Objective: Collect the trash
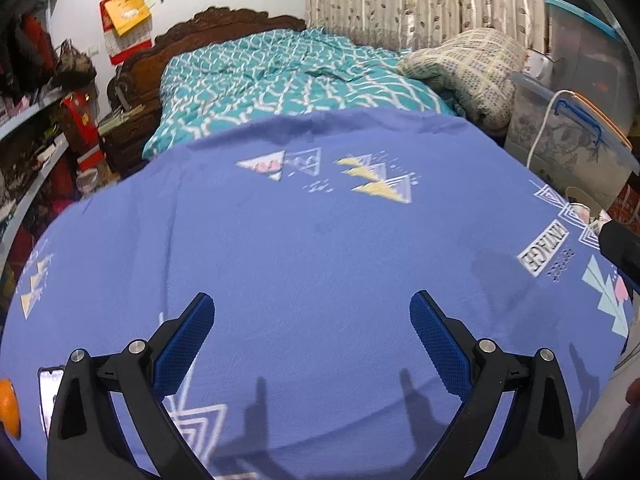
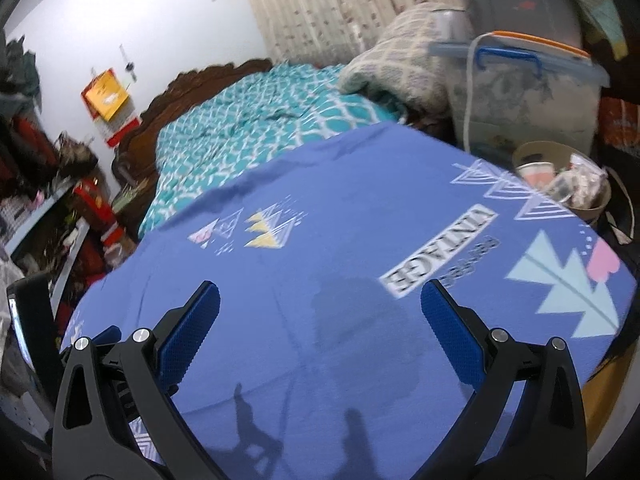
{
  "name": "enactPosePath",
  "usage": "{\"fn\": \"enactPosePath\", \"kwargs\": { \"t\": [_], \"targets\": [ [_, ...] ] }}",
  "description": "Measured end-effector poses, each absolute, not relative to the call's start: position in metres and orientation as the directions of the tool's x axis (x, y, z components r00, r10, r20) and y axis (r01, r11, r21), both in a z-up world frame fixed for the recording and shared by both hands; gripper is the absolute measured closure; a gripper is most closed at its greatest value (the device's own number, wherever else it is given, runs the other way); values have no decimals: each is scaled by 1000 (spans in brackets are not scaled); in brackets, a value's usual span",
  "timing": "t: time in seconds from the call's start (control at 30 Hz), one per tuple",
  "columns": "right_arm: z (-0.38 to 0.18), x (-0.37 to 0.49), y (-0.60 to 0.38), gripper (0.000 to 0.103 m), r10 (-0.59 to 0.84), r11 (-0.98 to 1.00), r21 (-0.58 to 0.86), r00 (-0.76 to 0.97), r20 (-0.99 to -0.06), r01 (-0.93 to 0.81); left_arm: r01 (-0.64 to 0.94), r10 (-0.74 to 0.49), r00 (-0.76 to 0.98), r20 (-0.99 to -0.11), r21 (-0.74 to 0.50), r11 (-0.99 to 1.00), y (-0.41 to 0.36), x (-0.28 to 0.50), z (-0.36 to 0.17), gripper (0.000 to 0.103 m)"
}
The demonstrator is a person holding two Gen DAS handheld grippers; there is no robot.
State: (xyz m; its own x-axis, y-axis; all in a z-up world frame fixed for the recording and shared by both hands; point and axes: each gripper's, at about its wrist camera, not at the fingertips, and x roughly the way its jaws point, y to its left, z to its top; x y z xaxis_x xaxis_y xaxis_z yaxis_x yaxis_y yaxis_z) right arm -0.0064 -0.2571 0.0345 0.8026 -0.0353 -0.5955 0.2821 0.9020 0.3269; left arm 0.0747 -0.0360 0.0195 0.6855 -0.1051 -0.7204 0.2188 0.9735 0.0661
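A beige bin (image 2: 560, 184) with paper cups and wrappers in it stands off the right edge of the blue patterned bedsheet (image 2: 320, 280). Its rim just shows in the left wrist view (image 1: 580, 196). I see no loose trash on the sheet. My left gripper (image 1: 312, 304) is open and empty above the blue sheet (image 1: 300, 260). My right gripper (image 2: 320, 296) is open and empty above the same sheet, to the left of the bin. Part of the right gripper's body (image 1: 624, 252) shows at the right edge of the left wrist view.
A teal quilt (image 1: 280, 80) and a folded checked blanket (image 1: 472, 68) lie further up the bed by a carved headboard (image 1: 224, 24). A clear storage box (image 2: 528, 96) stands behind the bin. Cluttered shelves (image 1: 36, 140) run along the left. A phone (image 1: 50, 396) lies at lower left.
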Motion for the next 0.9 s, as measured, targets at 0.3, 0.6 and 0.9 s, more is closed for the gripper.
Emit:
{"fn": "enactPosePath", "kwargs": {
  "t": [0.3, 0.6, 0.9],
  "targets": [
    [33, -72, -364, 3, -175, 859, 333, 835, -523, 388, 369, -172, 693, -700, 140, 919, -162, 46, 38, 9],
    [23, -145, -465, 18, -364, 767, 361, 823, -437, 531, 528, -281, 697, -660, 208, 823, -278, 14, 48, 9],
    [18, -173, -485, 3, -493, 698, 371, 787, -371, 612, 615, -325, 622, -712, 188, 766, -330, 12, 39, 9]
  ]
}}
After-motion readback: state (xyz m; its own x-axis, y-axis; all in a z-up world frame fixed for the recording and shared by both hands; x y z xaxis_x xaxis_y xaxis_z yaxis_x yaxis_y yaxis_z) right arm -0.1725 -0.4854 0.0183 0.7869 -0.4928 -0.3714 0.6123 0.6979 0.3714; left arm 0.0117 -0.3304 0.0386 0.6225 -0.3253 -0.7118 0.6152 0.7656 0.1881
